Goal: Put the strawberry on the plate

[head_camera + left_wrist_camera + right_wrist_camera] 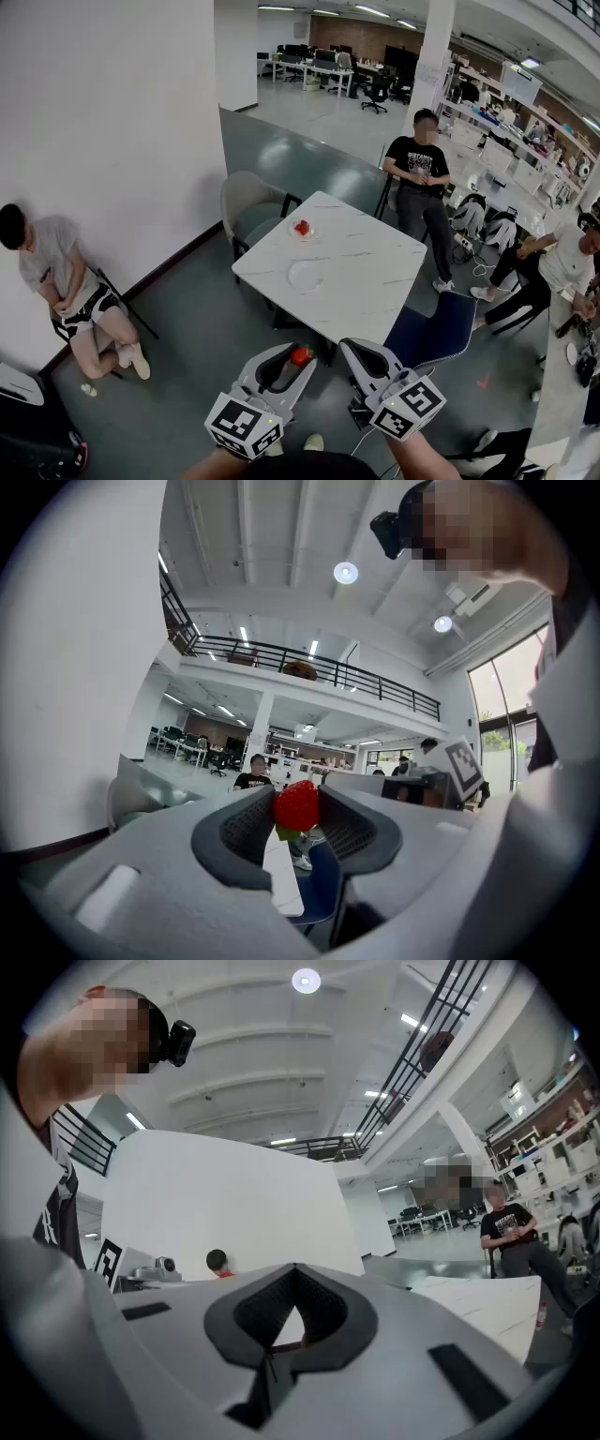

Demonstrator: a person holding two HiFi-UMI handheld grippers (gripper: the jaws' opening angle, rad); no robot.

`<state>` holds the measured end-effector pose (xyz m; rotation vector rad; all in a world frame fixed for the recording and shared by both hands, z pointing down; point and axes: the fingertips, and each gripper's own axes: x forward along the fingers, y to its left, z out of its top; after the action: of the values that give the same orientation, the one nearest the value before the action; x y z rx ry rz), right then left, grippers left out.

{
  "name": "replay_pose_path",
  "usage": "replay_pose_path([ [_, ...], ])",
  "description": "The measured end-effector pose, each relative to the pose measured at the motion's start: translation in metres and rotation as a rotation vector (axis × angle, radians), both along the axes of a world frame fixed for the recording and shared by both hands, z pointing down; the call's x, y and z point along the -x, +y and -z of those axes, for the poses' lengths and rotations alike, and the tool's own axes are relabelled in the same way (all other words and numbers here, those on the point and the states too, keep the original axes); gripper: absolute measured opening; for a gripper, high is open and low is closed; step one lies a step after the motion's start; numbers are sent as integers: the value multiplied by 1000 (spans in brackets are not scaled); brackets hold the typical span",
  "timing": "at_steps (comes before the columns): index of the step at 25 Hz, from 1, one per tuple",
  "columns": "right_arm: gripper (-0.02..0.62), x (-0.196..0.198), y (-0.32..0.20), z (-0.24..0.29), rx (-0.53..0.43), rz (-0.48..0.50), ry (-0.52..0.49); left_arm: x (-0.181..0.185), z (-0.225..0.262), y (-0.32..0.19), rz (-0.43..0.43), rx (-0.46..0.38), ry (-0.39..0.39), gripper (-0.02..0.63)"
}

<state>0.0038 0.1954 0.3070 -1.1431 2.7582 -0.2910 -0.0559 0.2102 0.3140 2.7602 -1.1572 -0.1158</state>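
White wall fills the left side, with a person (66, 281) seated against it. Next comes the left gripper (296, 364), low in the head view and short of the table (370, 272). Its jaws are clamped on the strawberry (301, 354), which is pinched between the pad tips, clear of any surface. Beyond it on the table lie two plates: a near plate (305, 276), bare, and a far plate (313, 234) with a second strawberry (302, 228) on it. The right gripper (349, 349), just beside the left, has its jaws closed tip to tip with nothing between them. Further right, more people sit near the table.

By my reading, the pick is done and the fruit is in the air, well apart from both plates. What is left is the carry forward over the table edge, a lowering onto the near plate, which is probably the target, and the release.
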Motion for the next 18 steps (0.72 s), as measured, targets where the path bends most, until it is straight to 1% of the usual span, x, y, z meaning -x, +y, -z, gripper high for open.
replay_pose_path([
  [6,2,-10,1,0,12,15,5,-13,1,2,5,15,0,153],
  [10,2,-10,2,-3,22,28,4,-15,-2,5,13,32,-4,153],
  [14,2,-13,0,-2,14,40,-13,-20,-1,0,9,25,-16,153],
  [18,2,-21,0,0,-2,47,-22,-27,4,-4,18,16,-12,153],
])
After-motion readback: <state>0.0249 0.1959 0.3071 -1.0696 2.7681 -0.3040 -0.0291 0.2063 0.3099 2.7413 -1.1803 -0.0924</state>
